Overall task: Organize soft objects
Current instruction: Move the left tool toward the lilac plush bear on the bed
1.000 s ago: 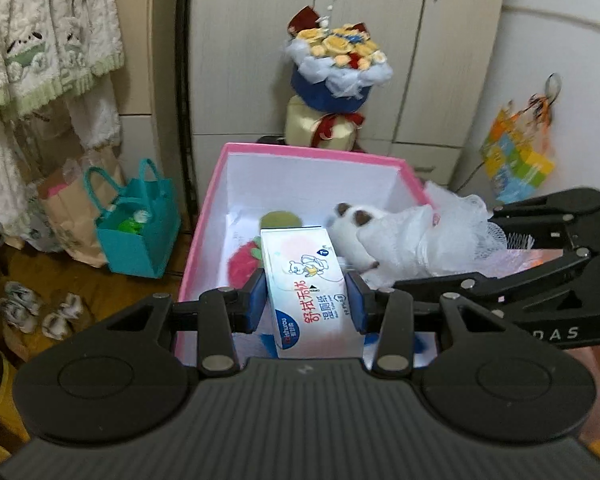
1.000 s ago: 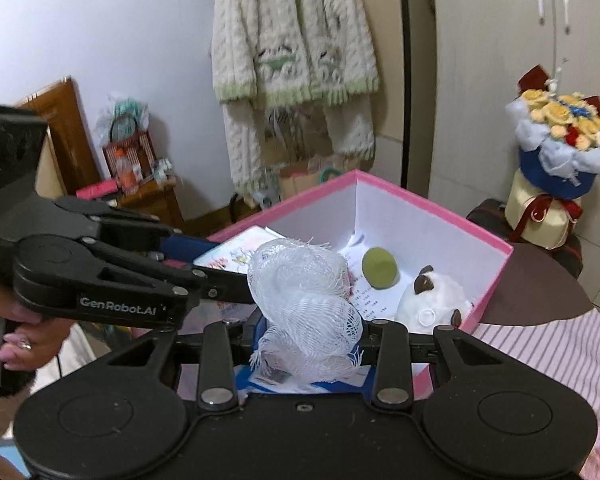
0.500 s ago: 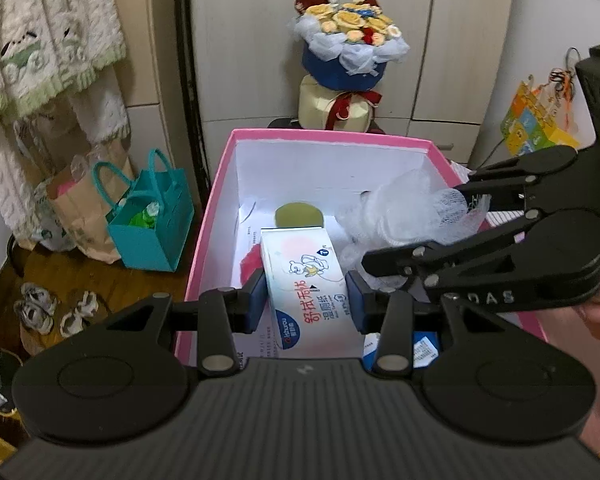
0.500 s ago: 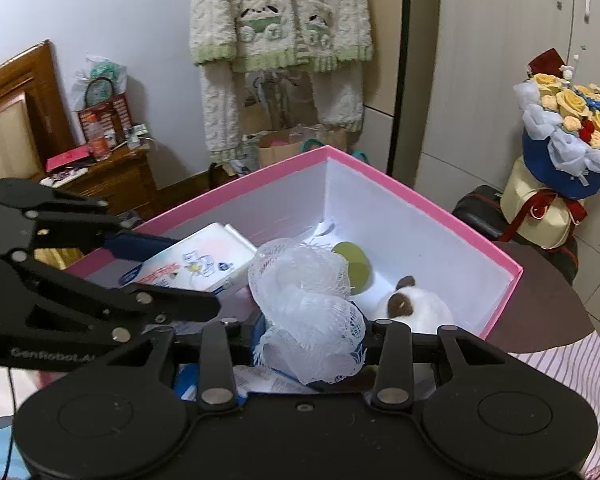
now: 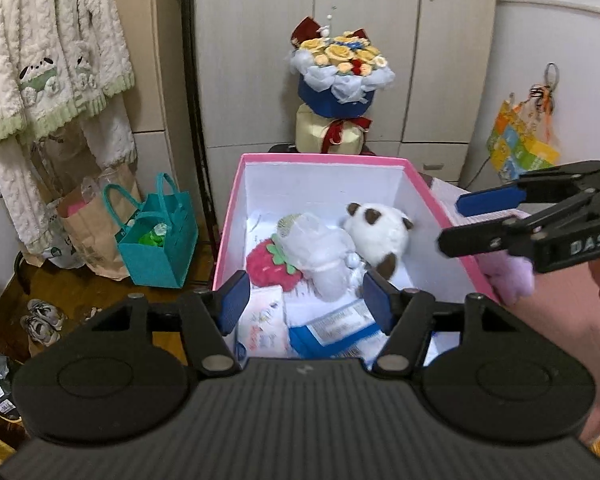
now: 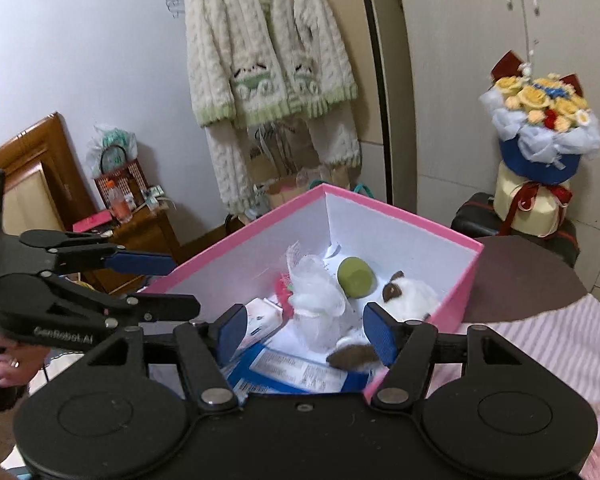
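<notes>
A pink box (image 5: 444,216) (image 6: 260,228) with white inner walls holds a white mesh bundle (image 5: 320,244) (image 6: 316,300), a white-and-brown plush (image 5: 380,236) (image 6: 408,296), a red strawberry plush (image 5: 268,266), a green ball (image 6: 356,278), a white wet-wipes pack (image 5: 266,322) (image 6: 262,318) and a blue-and-white pack (image 5: 336,332) (image 6: 296,372). My left gripper (image 5: 304,304) is open and empty above the box's near end. My right gripper (image 6: 304,332) is open and empty over the box; it also shows in the left wrist view (image 5: 472,220), at the box's right rim.
A flower bouquet (image 5: 340,88) (image 6: 540,140) stands behind the box by the wardrobe. A teal bag (image 5: 156,236) and a paper bag (image 5: 88,220) sit on the floor at left. A knitted cardigan (image 6: 268,60) hangs on the wall. A striped cloth (image 6: 540,340) lies at right.
Both grippers opened. The wet-wipes pack left my left gripper and the mesh bundle left my right gripper; both now lie in the box. The right gripper drew back to the right rim.
</notes>
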